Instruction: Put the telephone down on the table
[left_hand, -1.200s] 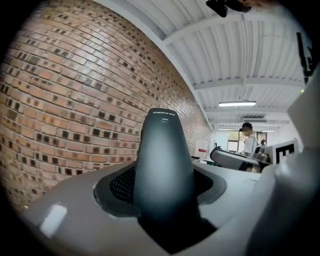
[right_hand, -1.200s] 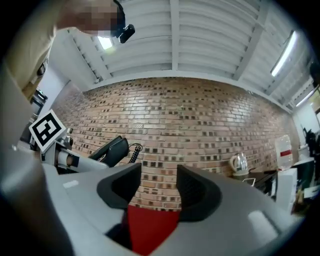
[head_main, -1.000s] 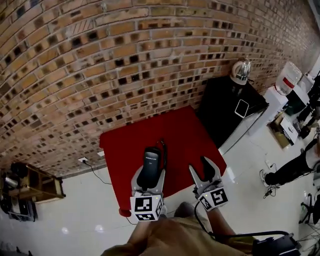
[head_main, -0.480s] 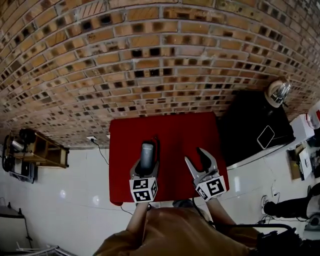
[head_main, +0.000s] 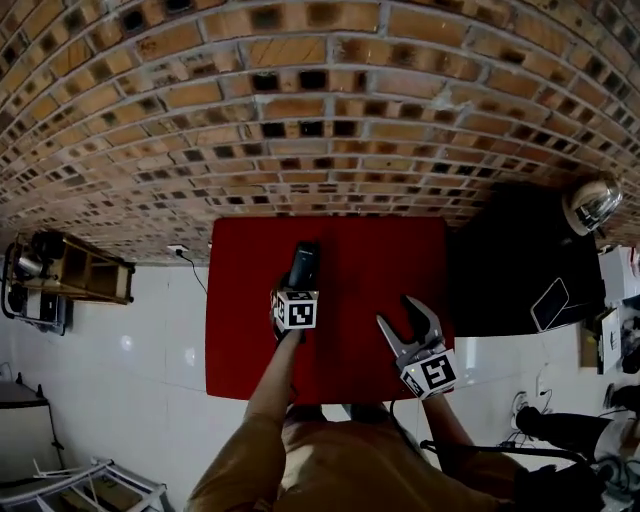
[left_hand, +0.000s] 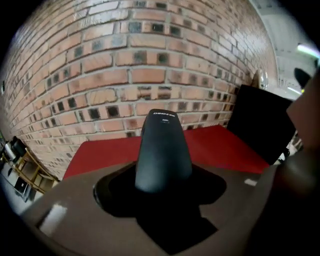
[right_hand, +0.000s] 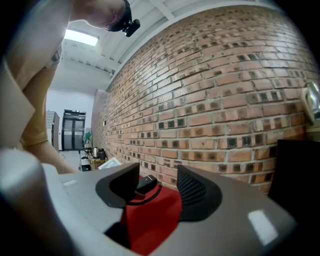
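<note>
Left gripper (head_main: 298, 283) moved forward over table (head_main: 240, 335); telephone (head_main: 304, 258) clamped between fingers (left_hand: 65, 210).

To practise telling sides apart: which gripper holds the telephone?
The left gripper: shut on the telephone; the right gripper is open and empty.

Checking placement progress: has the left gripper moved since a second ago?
Yes. The left gripper, shut on the telephone, has gone from the near edge of the red table to over its middle, toward the brick wall.
</note>
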